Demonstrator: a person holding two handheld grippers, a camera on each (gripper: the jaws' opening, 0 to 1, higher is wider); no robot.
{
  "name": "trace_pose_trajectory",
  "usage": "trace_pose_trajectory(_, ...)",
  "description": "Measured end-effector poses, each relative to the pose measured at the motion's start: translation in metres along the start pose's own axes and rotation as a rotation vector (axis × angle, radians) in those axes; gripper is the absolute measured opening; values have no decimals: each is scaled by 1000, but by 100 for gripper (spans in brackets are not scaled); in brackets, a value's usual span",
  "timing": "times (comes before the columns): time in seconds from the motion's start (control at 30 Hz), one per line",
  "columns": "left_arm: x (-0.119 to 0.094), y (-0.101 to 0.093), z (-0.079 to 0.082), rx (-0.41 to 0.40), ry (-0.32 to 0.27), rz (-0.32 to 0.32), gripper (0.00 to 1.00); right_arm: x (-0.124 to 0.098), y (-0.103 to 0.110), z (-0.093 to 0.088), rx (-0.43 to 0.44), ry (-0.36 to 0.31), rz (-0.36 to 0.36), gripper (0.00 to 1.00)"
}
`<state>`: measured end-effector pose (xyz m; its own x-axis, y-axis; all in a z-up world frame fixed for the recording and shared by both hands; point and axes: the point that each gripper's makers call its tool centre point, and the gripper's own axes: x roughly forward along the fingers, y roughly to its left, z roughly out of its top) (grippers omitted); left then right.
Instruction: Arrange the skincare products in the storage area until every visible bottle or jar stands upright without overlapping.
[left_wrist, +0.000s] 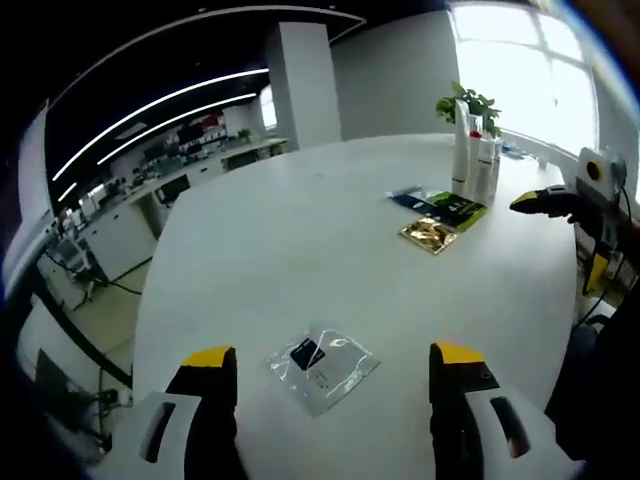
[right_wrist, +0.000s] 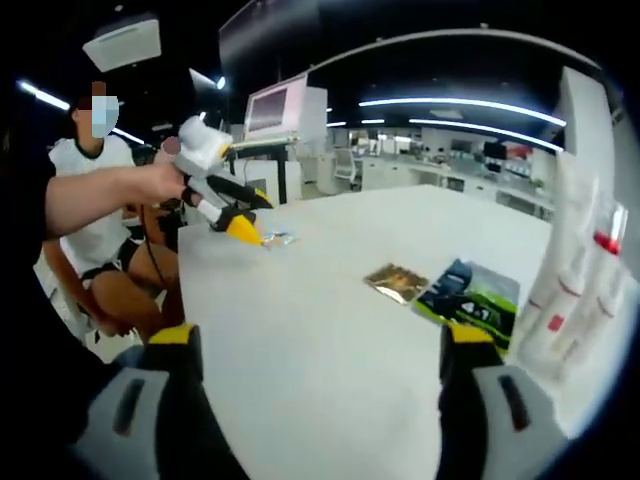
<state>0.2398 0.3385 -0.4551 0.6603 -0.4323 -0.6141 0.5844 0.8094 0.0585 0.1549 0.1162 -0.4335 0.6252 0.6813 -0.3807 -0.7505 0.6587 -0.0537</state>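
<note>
Starting with the left gripper view:
Table: a large white table (left_wrist: 300, 240) is seen stretching away toward a window.
Left gripper: the left gripper (left_wrist: 334, 362) is held low over the near edge of the table; its two yellow-tipped jaws are spread wide and nothing is held between them.
Clear pouch: a clear pouch (left_wrist: 322, 367) with a dark item inside is lying flat on the table between the jaws, untouched by either.
Tubes: white tubes (left_wrist: 474, 160) are standing upright together at the far side, near a green plant (left_wrist: 466, 102).
Packets: a gold packet (left_wrist: 429, 235) and a green packet (left_wrist: 458, 210) are laid flat just in front of the tubes.
Right gripper: the right gripper (left_wrist: 532, 201) is seen at the right edge, near the tubes; from this view its jaw state cannot be told.

Right gripper view:
Right gripper: the jaws of the right gripper (right_wrist: 318, 342) are spread wide over bare table (right_wrist: 320, 330), with nothing held.
Tubes: the tubes (right_wrist: 570, 290) are seen blurred and upright, just beside the right jaw.
Packets: the green packet (right_wrist: 470, 297) is lying beside the tubes, and the gold packet (right_wrist: 396, 282) just beyond it.
Left gripper: the left gripper (right_wrist: 244, 231) is gripped by a hand (right_wrist: 160, 182) at the far left, above the pouch (right_wrist: 277, 239).
Person: a seated person (right_wrist: 95, 240) is visible beyond the table edge.
</note>
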Motion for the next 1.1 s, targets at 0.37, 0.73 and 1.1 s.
trace_pose_trajectory(0.37,-19,13,-7,-20,-58,15,82,28,4,17,-69,21,14,94)
trace_pose_trajectory(0.73,-33,15,-13,23,-72,31,82,62,6,38,-118,26,17,92)
trace_pose_trajectory(1.1,-35,15,-18,29,-72,34,82,72,5,43,-135,47,5,91)
